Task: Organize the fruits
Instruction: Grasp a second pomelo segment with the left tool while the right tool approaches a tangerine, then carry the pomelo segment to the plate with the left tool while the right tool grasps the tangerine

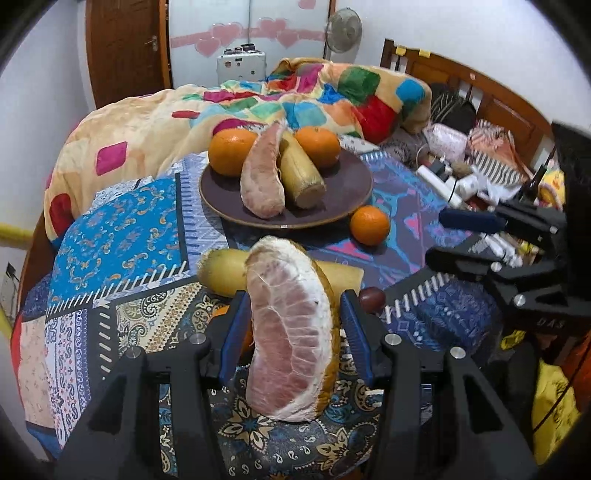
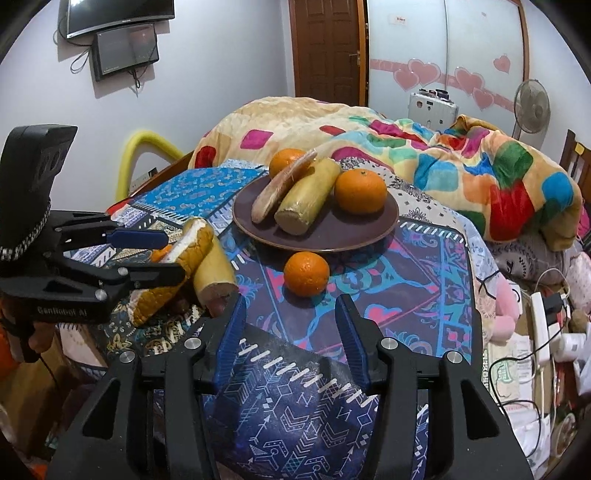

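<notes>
Left gripper [image 1: 291, 314] angled downward, straddling pomelo wedge [image 1: 291, 343], right gripper [image 2: 291, 317] empty

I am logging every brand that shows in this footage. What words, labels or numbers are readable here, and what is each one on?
"GenRobot AI": raised letters on the black plastic body of the left claw, seen from the right wrist view.
"DAS": faint letters on the black body of the right claw, left wrist view; partly readable only.
Small red label on the white wardrobe door: too small to read.
Printed paper at the bed's edge: too blurred.
</notes>
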The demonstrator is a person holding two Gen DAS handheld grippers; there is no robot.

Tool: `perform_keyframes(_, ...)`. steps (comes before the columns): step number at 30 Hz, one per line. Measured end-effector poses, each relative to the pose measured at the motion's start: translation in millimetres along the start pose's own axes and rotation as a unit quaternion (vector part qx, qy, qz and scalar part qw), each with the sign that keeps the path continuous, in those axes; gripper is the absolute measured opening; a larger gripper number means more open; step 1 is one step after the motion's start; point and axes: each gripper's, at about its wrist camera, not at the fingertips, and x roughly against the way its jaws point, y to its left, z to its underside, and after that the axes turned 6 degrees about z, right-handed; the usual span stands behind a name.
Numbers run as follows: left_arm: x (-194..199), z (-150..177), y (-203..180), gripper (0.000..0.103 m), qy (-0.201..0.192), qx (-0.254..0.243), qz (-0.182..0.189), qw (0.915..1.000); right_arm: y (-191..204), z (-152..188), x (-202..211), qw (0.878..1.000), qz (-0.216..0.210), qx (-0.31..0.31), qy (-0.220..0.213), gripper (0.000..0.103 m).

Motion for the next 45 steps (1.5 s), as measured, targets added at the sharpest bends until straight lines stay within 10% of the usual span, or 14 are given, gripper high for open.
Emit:
perform_keyframes(19, 5, 2, 16, 0.048, -0.026, 0.041, 0.036, 0.9982, -4, -3, -16, 1.000, -0.009, -0.009, 0.006, 0.047)
perform_keyframes(45, 47, -37, 32, 0.047, -0.116, 0.025, -0.013, 0.9928, -7, -18, -53, 1.000, -0.009, -0.009, 0.025, 0.034)
